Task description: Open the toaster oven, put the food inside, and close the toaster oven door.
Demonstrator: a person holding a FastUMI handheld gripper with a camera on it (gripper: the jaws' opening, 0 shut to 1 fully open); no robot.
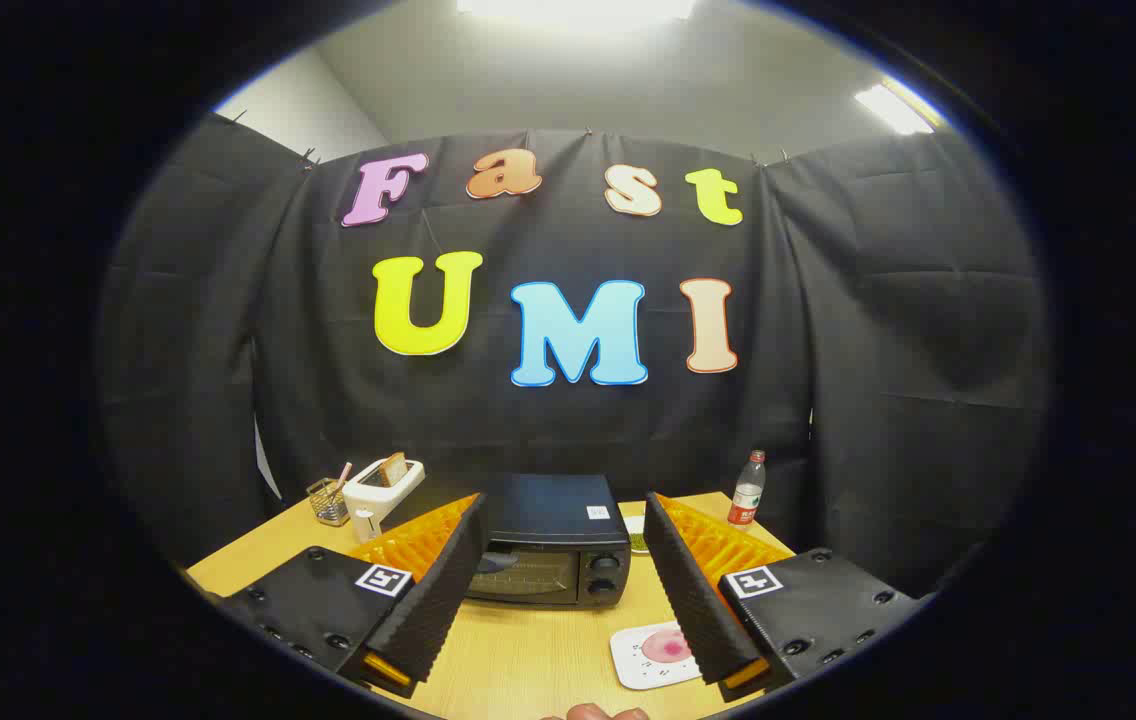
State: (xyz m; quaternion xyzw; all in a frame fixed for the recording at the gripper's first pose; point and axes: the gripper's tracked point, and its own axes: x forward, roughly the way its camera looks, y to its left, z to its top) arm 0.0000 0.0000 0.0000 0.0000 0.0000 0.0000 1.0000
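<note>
Gripper view: gripper [564,590] held above pale wooden desk [518,660], jaws wide apart, clamped on nothing. Black boxy toaster oven [550,540] stood just beyond, door seemingly closed. Pink food on white square plate [650,655] lay near the right finger. Judged still at opening; next called for reaching the door handle.

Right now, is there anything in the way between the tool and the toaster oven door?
Nothing visible is. The tool is open, its fingers spread wide, and the toaster oven sits just ahead between them with its door shut. Only bare table lies between. The plate of food rests off to the side, by one finger.
</note>
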